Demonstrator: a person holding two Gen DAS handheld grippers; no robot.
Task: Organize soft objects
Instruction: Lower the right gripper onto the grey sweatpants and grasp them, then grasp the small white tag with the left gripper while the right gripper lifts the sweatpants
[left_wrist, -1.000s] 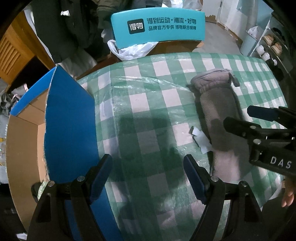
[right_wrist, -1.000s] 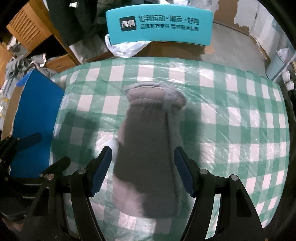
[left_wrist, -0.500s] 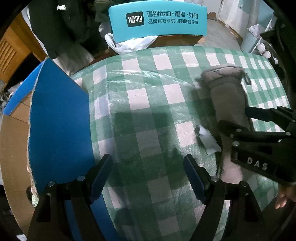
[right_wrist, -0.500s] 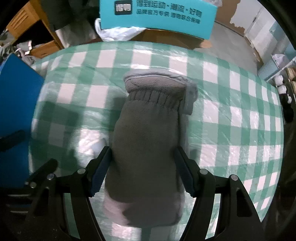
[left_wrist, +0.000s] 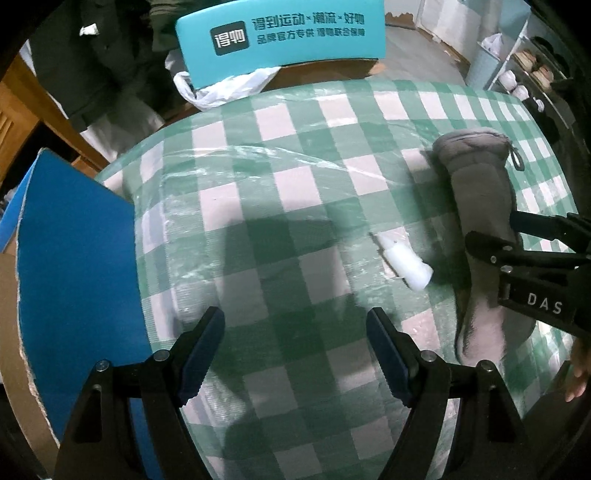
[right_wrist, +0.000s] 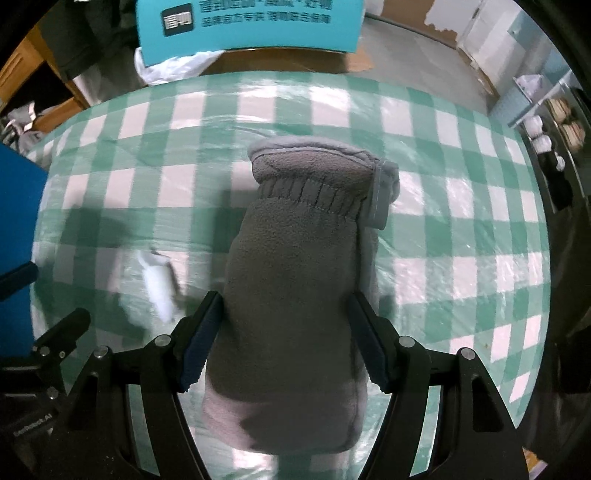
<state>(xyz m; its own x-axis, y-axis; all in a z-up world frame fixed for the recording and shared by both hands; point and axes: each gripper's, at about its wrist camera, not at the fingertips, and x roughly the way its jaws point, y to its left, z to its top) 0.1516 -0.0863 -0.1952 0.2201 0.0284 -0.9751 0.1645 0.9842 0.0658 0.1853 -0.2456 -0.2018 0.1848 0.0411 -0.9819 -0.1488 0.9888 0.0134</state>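
A grey fleece mitten (right_wrist: 295, 280) lies on the green-and-white checked tablecloth (right_wrist: 461, 206), cuff pointing away. My right gripper (right_wrist: 284, 332) is open and straddles the mitten's middle, one finger on each side, close to the fabric. The mitten also shows at the right of the left wrist view (left_wrist: 480, 206), with the right gripper (left_wrist: 517, 236) over it. My left gripper (left_wrist: 295, 347) is open and empty, low over the cloth to the mitten's left. A small white tag or paper scrap (left_wrist: 404, 262) lies beside the mitten.
An open cardboard box with a blue flap (left_wrist: 74, 266) stands off the table's left edge. A teal chair back with printed text (left_wrist: 280, 33) and a white plastic bag (left_wrist: 225, 88) are beyond the far edge. Shelves (left_wrist: 524, 70) stand at far right.
The right gripper has come down and forward so its fingers now flank the mitten. The left gripper has shifted left, and the mitten sits further right in its view.
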